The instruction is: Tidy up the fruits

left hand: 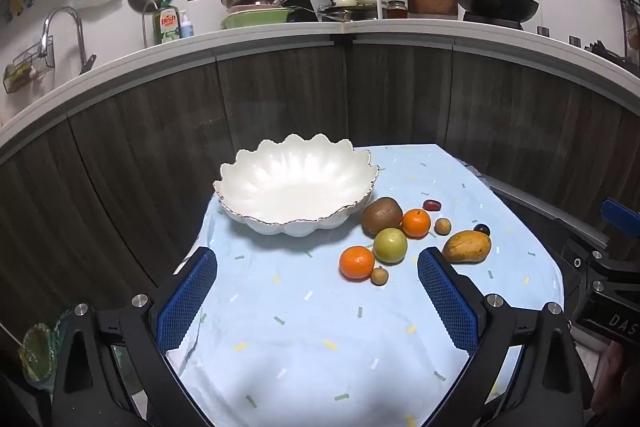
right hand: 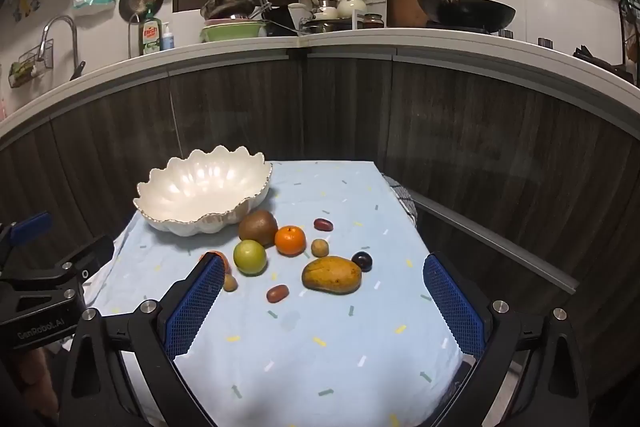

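Note:
An empty white scalloped bowl (left hand: 296, 187) (right hand: 200, 191) sits at the far left of the light blue cloth (left hand: 304, 327) (right hand: 320, 339). To its right lie loose fruits: a kiwi (left hand: 382, 215) (right hand: 258, 225), two oranges (left hand: 416, 223) (left hand: 357, 262) (right hand: 290, 240), a green apple (left hand: 390, 245) (right hand: 250, 257), a mango (left hand: 467, 246) (right hand: 332, 275), a dark plum (left hand: 481, 229) (right hand: 362, 261), red dates (left hand: 432, 204) (right hand: 277, 293) and small brown fruits (left hand: 443, 226) (right hand: 320, 247). My left gripper (left hand: 318, 303) and right gripper (right hand: 324, 307) hover open over the near cloth, nothing between their blue pads.
Dark wood cabinet fronts (left hand: 280, 99) curve behind the table under a white counter (left hand: 360, 33) with a dish rack, bottles, a faucet (left hand: 64, 27) and a wok (left hand: 494, 7). The other gripper's body (left hand: 608, 287) (right hand: 44, 291) shows at each view's side.

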